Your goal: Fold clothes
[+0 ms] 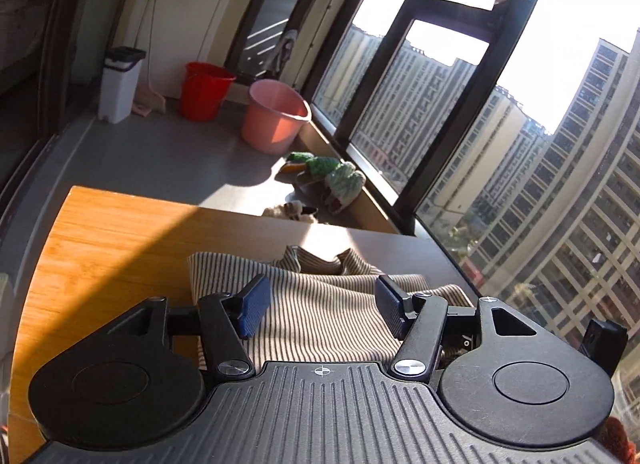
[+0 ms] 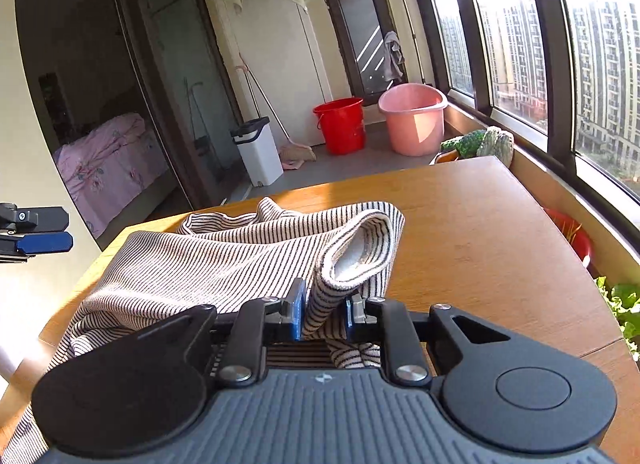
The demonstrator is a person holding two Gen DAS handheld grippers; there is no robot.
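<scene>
**Mid-fold on the striped top: right claw has the cloth, left one is free**

While the striped top lies bunched across the near part of the wooden table, the right gripper has a gathered fold of it standing between its 2 blue pads, and the pads look closed against the fabric. A sleeve cuff gapes open just past it, at about 1 o'clock from the fingers.

The left gripper is a different story: pads well apart, nothing between them, hanging over the stripes with the neckline at 12 o'clock ahead of it. In the right wrist view its tip pokes in at 9 o'clock, clear of the cloth.

My take on doing this step well:

- Get the left claw onto an edge at the matching spot across from the right one, so both sides travel evenly.
- Pinch 1 layer cleanly if you can; a thick wad slips or drags the whole top.
- Lift just enough to clear the table, then carry the fold over flat.
- Watch the table's 3 o'clock edge so nothing slides toward the window.

The pink bucket and red bucket on the floor at 12 o'clock are well out of the way.
</scene>
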